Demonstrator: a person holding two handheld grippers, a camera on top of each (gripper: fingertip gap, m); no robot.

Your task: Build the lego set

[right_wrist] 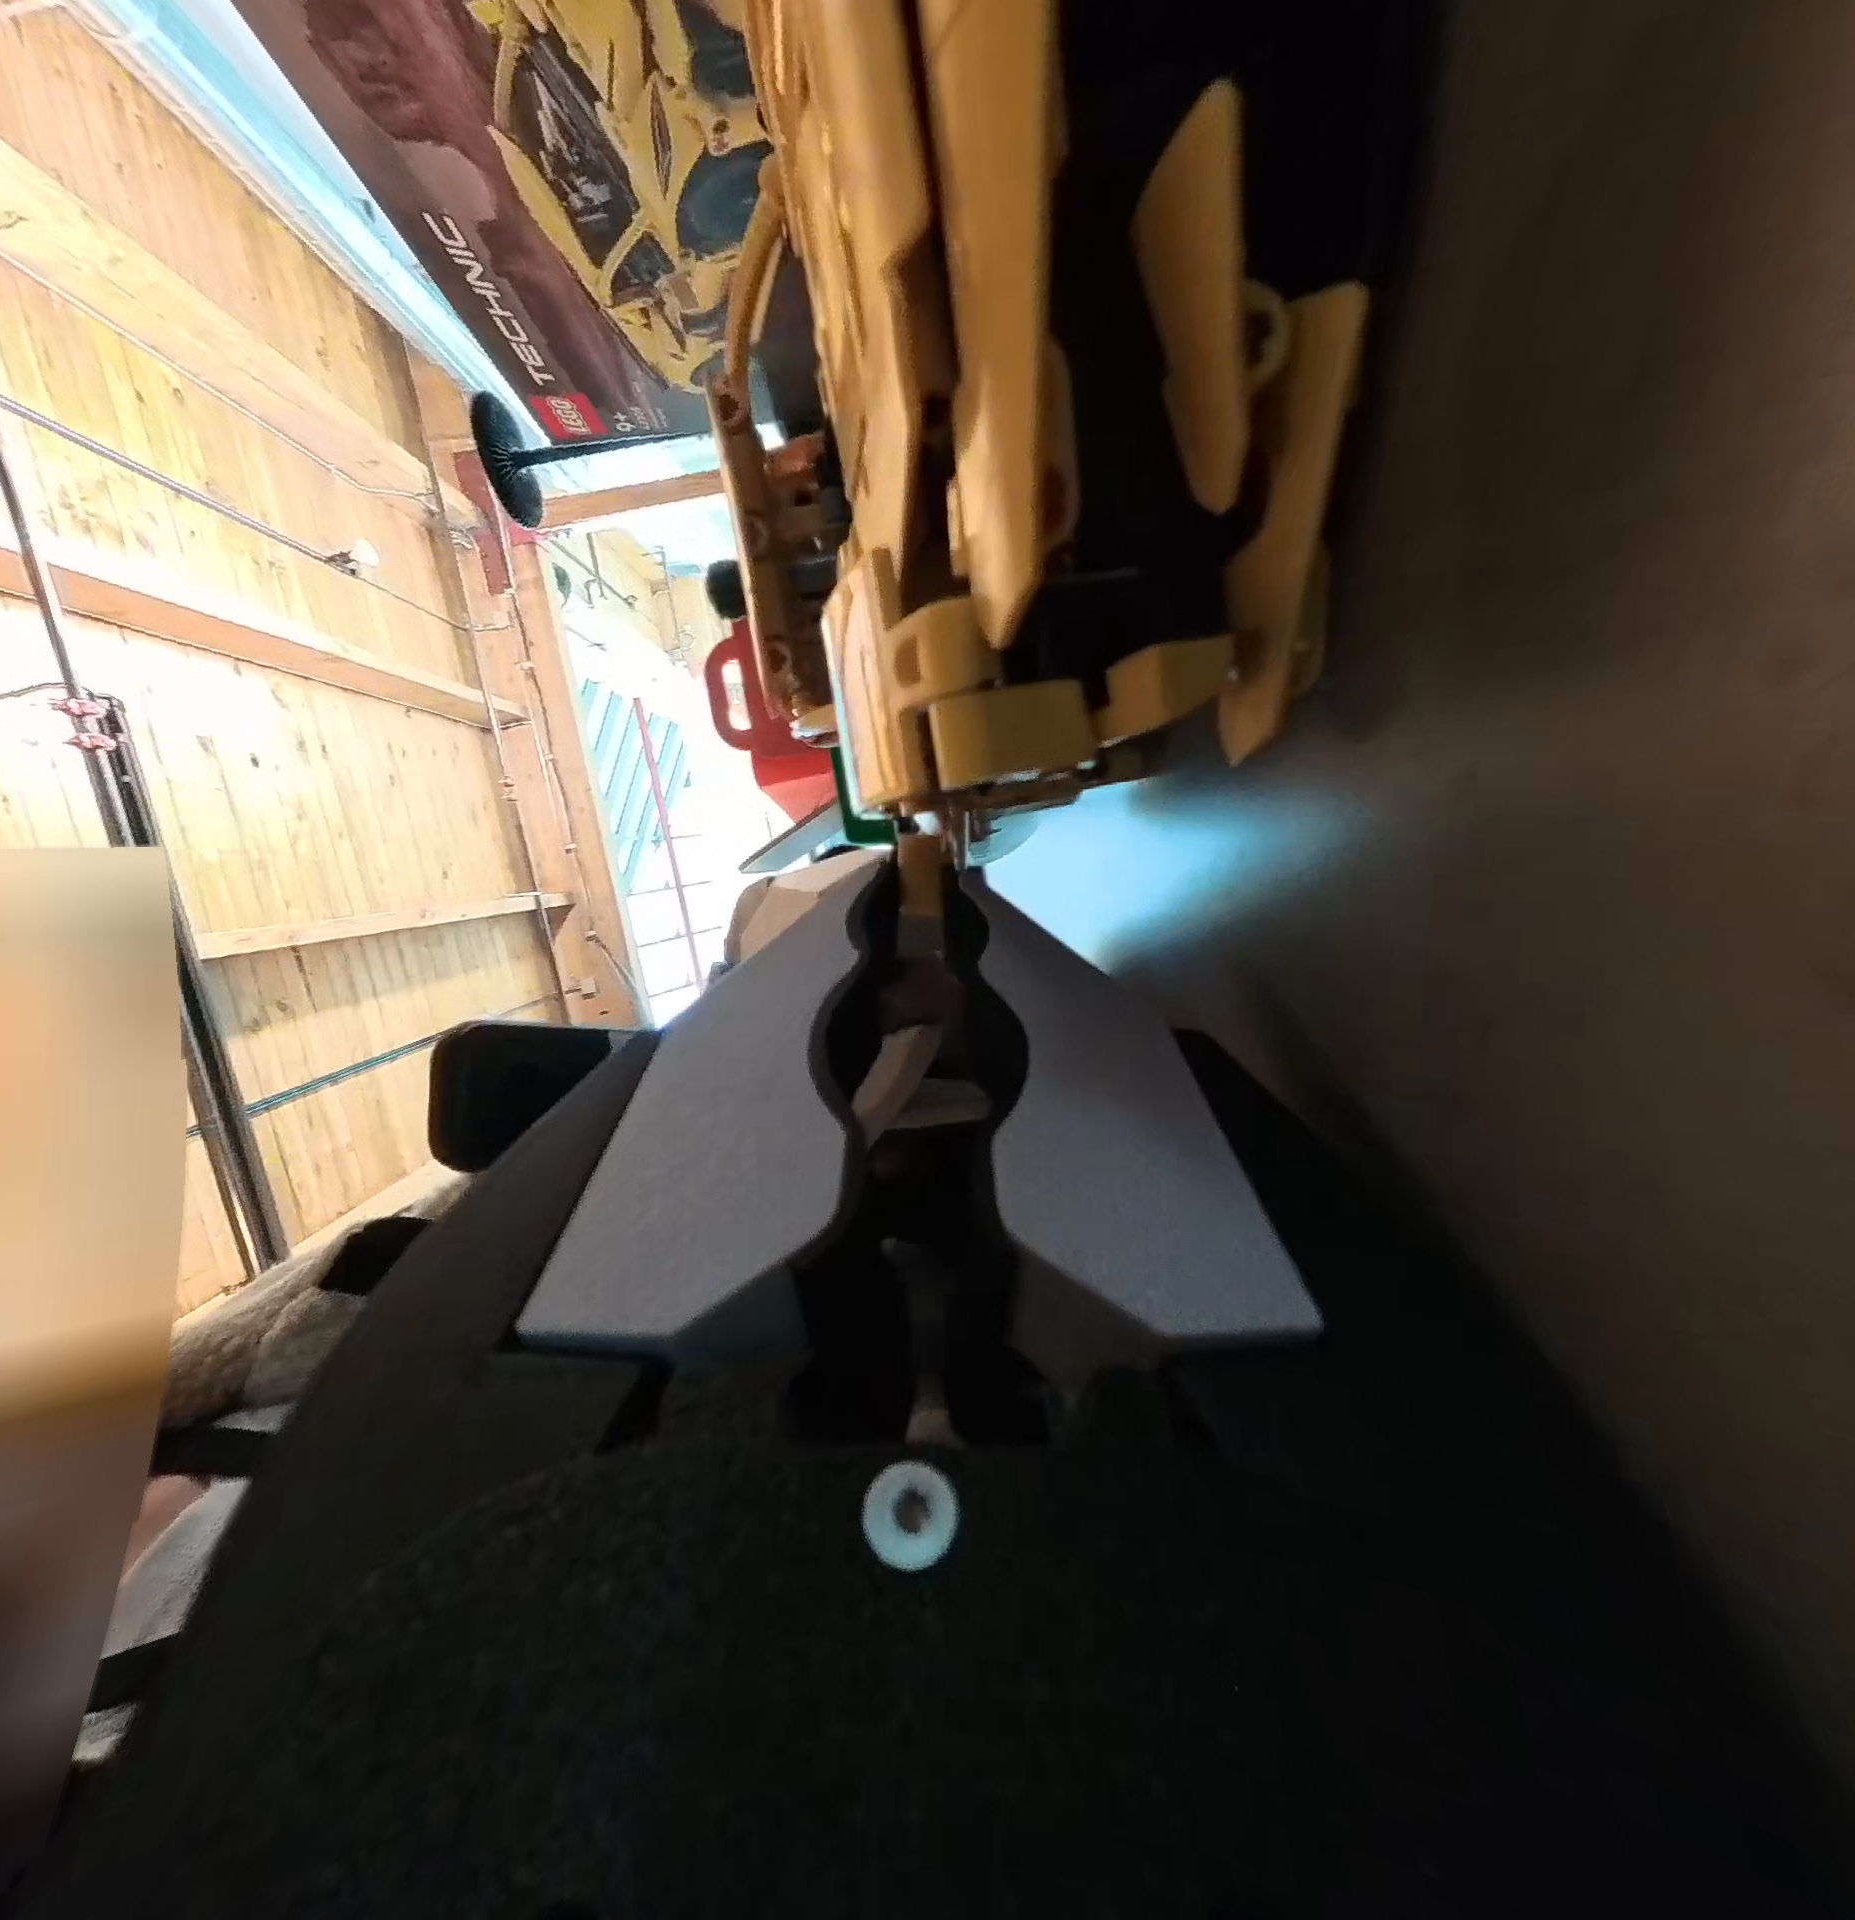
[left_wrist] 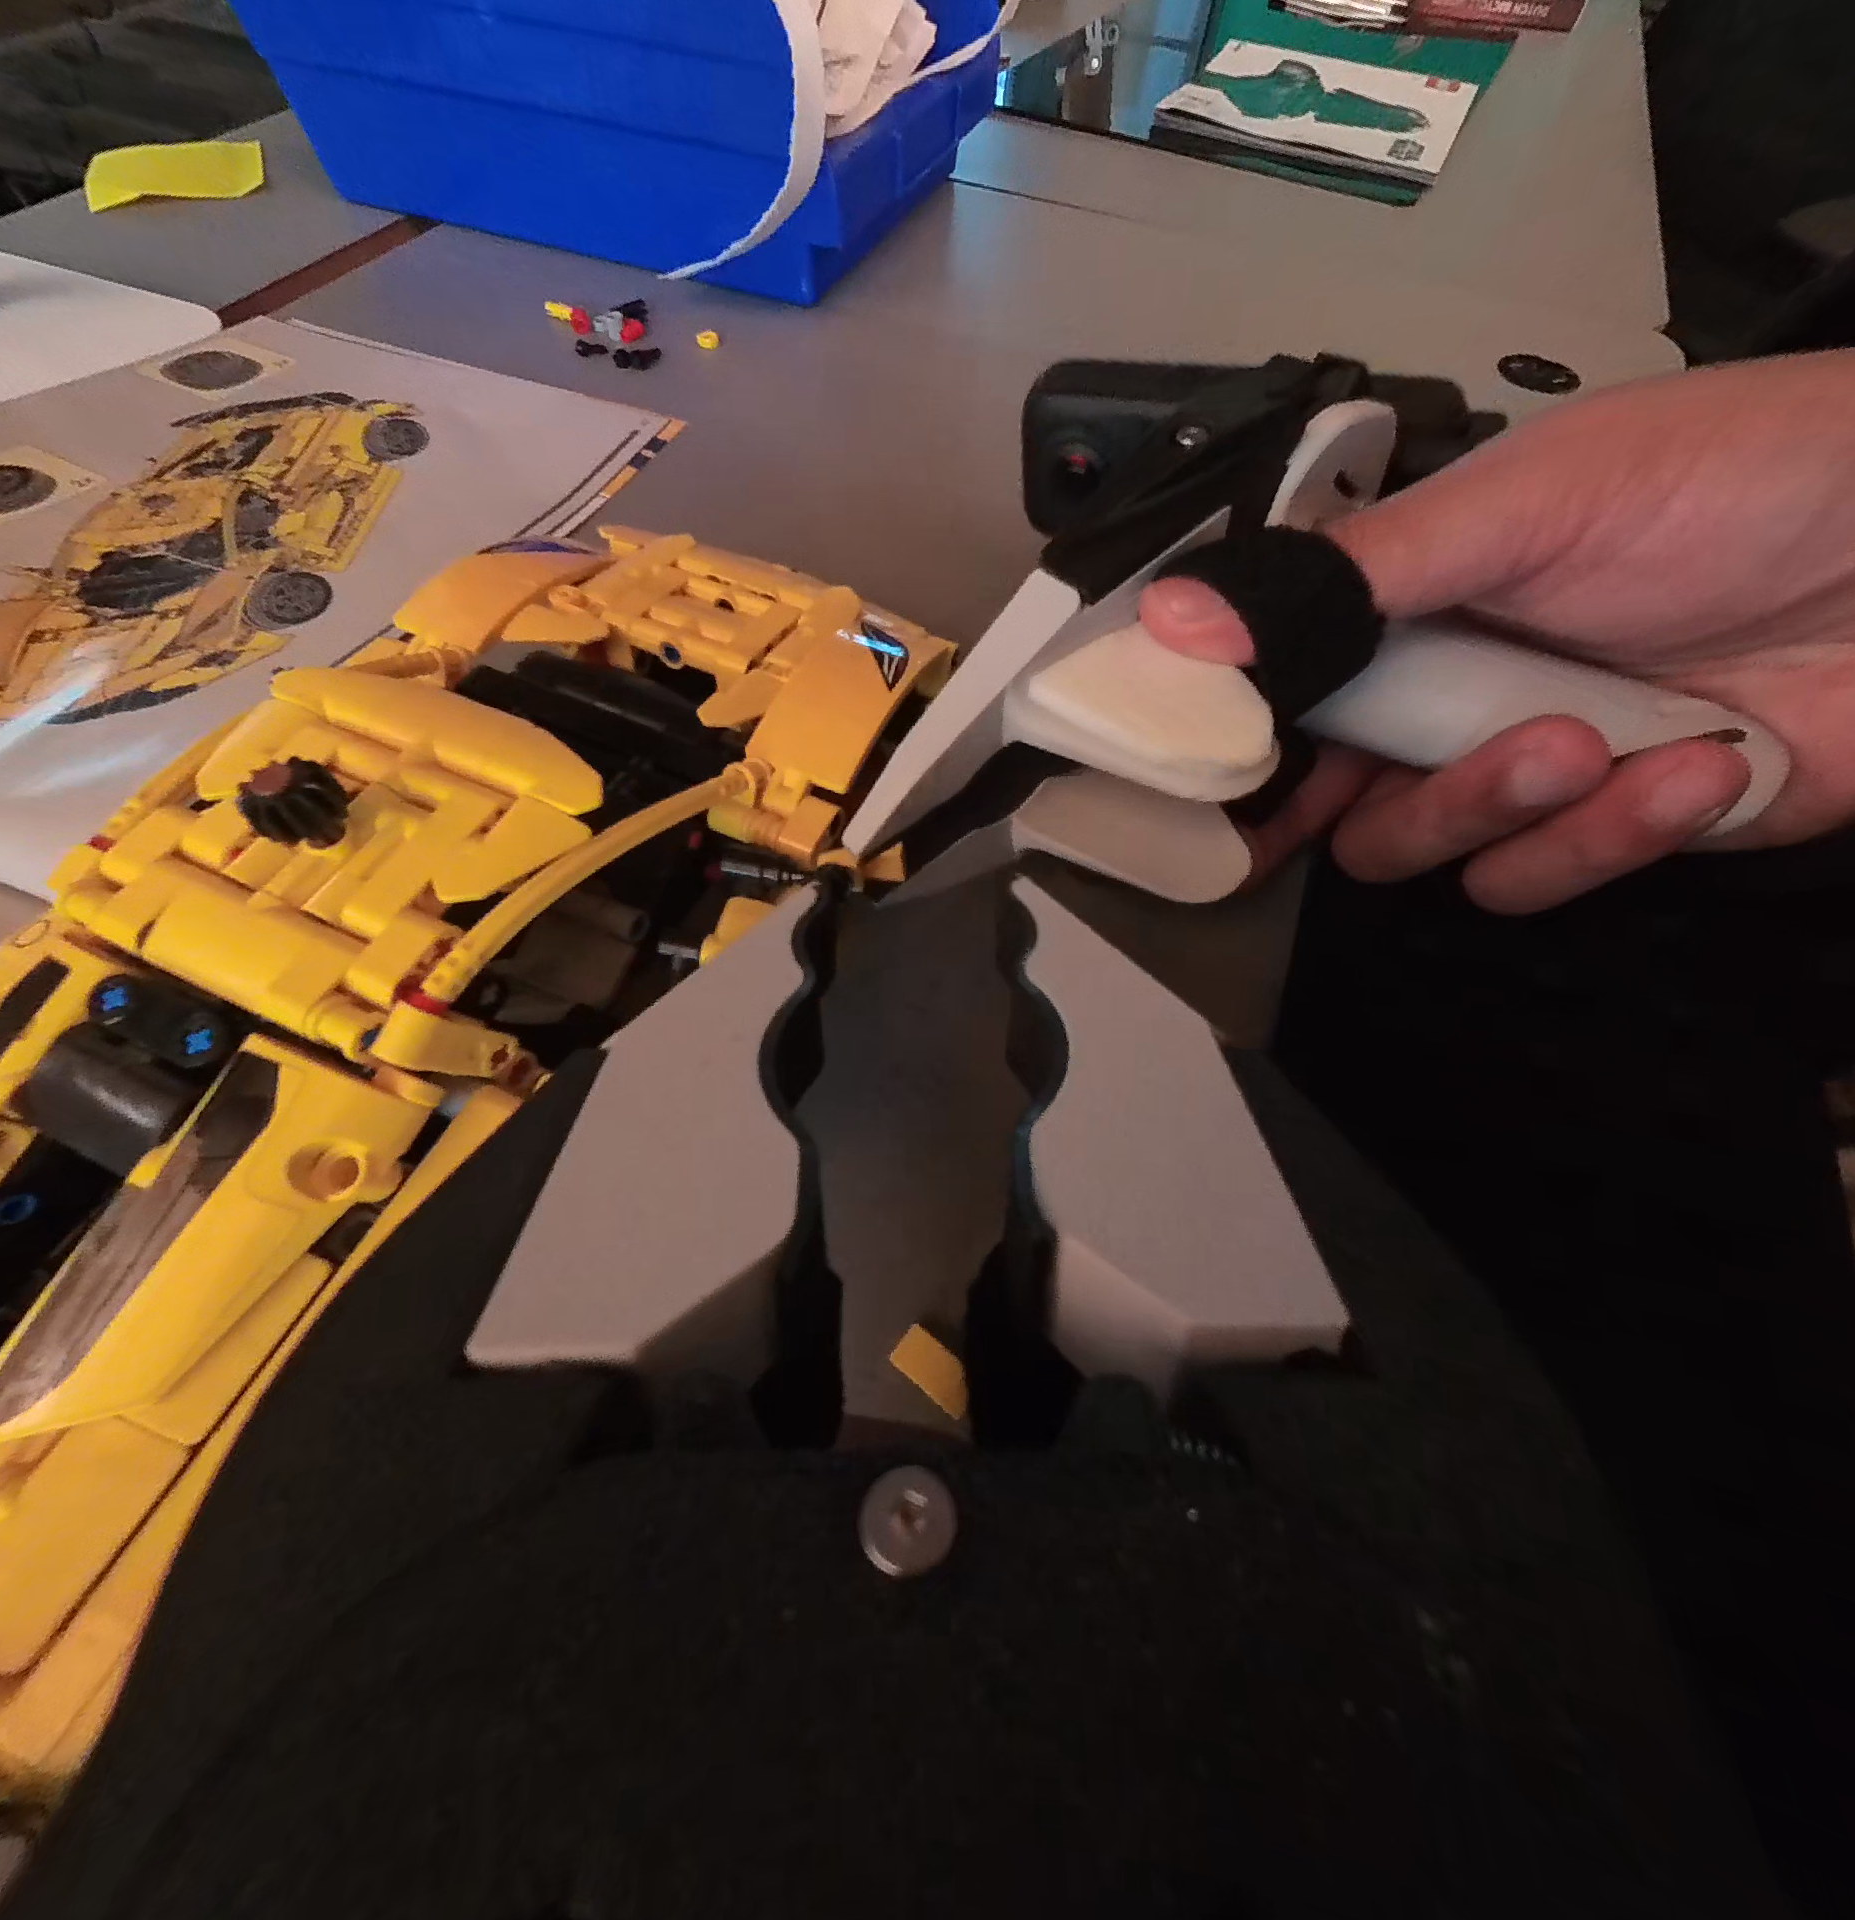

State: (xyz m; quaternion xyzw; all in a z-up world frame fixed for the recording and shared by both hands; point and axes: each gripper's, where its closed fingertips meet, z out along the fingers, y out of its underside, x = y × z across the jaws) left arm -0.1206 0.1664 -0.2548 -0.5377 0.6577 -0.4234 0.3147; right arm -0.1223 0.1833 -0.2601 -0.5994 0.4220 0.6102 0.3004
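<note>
Yellow car [left_wrist: 310, 914] looks mostly built; no wheels on, loose pins [left_wrist: 616, 332] behind it; both grippers [left_wrist: 850, 883] [right_wrist: 928, 883] pinch small parts at its side.

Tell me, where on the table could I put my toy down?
Bare grey table lies between the yellow car and the blue bin, beside the small loose pieces. It's crowded where both grippers meet at the car, and the instruction sheet covers the left.
</note>
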